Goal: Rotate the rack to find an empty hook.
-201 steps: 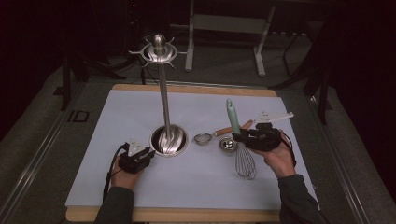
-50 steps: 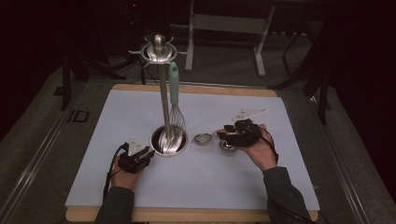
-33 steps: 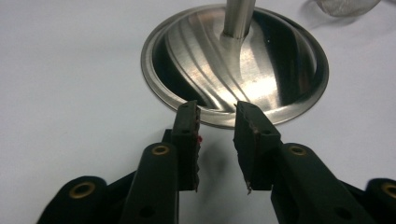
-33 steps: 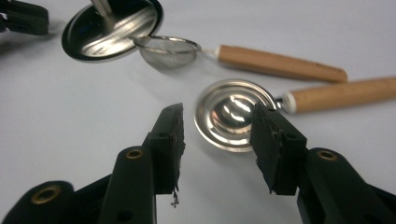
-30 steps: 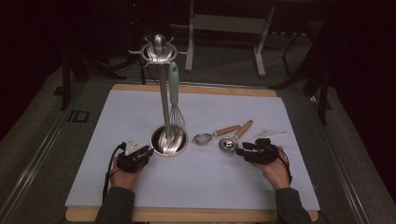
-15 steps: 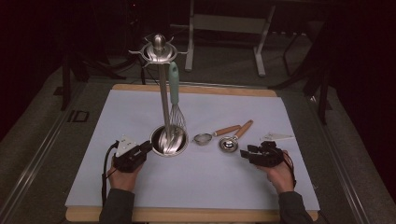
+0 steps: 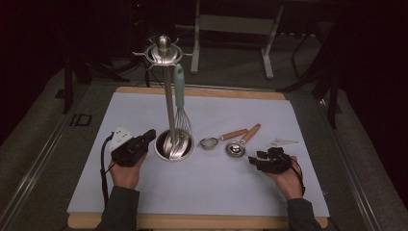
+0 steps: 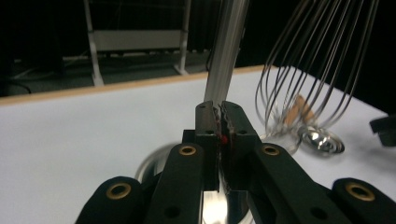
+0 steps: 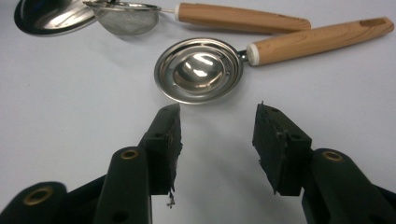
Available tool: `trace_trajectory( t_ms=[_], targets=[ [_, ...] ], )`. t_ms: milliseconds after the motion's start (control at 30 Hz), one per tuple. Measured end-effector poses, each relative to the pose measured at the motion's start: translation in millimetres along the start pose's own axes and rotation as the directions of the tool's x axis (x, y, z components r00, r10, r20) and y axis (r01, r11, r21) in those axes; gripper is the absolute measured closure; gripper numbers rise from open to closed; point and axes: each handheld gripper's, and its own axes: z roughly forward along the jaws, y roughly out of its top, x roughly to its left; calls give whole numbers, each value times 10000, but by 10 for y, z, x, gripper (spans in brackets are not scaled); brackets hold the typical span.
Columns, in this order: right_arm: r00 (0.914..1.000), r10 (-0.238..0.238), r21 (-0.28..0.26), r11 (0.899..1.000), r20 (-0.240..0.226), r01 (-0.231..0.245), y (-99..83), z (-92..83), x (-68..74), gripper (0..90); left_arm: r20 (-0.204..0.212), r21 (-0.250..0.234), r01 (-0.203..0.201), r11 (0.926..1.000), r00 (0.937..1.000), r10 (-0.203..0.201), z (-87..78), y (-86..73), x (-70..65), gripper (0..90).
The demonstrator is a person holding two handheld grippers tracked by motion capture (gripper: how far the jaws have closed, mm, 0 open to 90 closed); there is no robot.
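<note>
Whisk (image 7: 181, 113) handle mint-green, wires silver; scoop (image 9: 200, 76) steel (handle light wood); mat (image 7: 231, 115) pale lavender; stand (image 7: 167, 101) chrome.

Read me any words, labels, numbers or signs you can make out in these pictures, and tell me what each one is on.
"ID": so the dark sign beside the table's left edge seems to read; too small to be sure.
White card near the right hand: any print too small to read.
Whisk, strainer, measuring spoon, hanging stand: no text visible.
</note>
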Motion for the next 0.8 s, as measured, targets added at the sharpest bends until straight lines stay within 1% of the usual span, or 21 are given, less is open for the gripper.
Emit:
trace_trajectory(
  t_ms=[100,167,233,267,367,467,633,700,800],
  targets=[
    [9999,-25,140,9999,122,23,-15,22,2,509,30,-328,-30,9995,10000,31,-18,120,-10,883],
    [9999,-74,202,9998,149,71,-21,30,9,507,26,-637,-67,9979,10000,69,-38,205,-25,894],
    [9998,-114,224,9997,177,110,-24,37,16,506,64,-1025,-104,9947,9999,111,-64,294,-49,897],
    [9998,-124,223,9997,171,121,-26,39,18,506,51,-1218,-195,9924,9998,203,-78,341,-65,897],
    [9998,-119,244,9996,150,115,-32,47,22,505,97,-1746,-409,9838,9990,432,-111,490,-128,897],
    [9998,-110,260,9996,154,106,-38,52,22,505,23,-2079,-694,9757,9974,715,-130,638,-191,897],
    [9997,-124,308,9995,207,117,-49,59,16,503,52,-2658,-933,9595,9951,982,-169,867,-272,897],
    [9997,-118,314,9994,208,111,-53,62,12,503,73,-2872,-1030,9523,9939,1096,-188,961,-307,897],
    [9996,-138,323,9994,233,130,-55,60,10,502,13,-3282,-1211,9368,9917,1286,-233,1093,-352,898]
  ],
)
